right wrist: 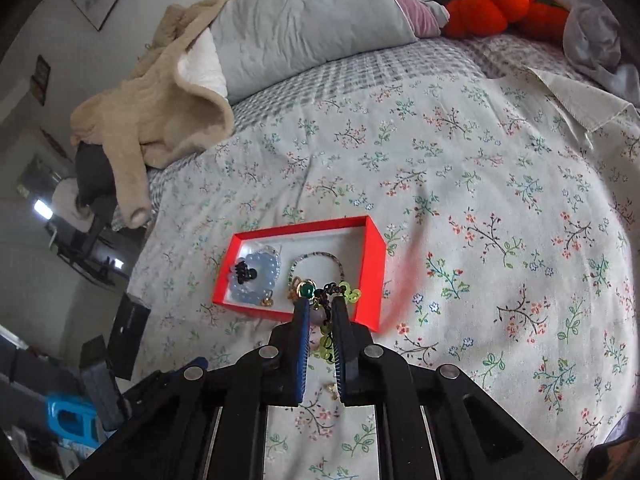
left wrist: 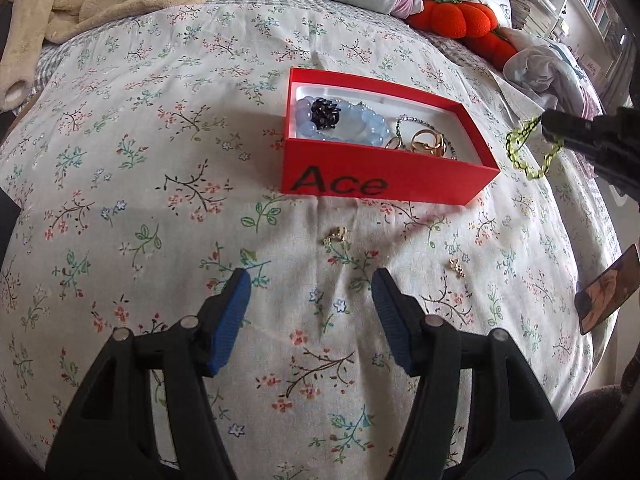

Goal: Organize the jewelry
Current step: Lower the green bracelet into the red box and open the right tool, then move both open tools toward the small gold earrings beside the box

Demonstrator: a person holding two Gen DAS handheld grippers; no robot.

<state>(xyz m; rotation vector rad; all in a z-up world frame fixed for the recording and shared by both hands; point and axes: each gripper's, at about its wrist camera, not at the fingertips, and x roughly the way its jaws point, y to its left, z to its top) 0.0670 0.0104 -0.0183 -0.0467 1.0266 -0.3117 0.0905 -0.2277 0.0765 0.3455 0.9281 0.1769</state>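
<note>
Just right of the red box, the right gripper is gripping a yellow-green bracelet. Releasing it low over the white tray should keep beads inside; the left gripper is hovering spread wide

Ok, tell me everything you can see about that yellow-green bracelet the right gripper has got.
The yellow-green bracelet is a loop of small translucent lime beads, glassy or plastic by the look. The right gripper is shut on it, pinching one section between its blue pads, so the rest dangles as a slack loop in the air. In the left wrist view it hangs beside the right end of the red box, clear of the floral bedspread. Dark links and a purplish bead sit near the grip.
</note>
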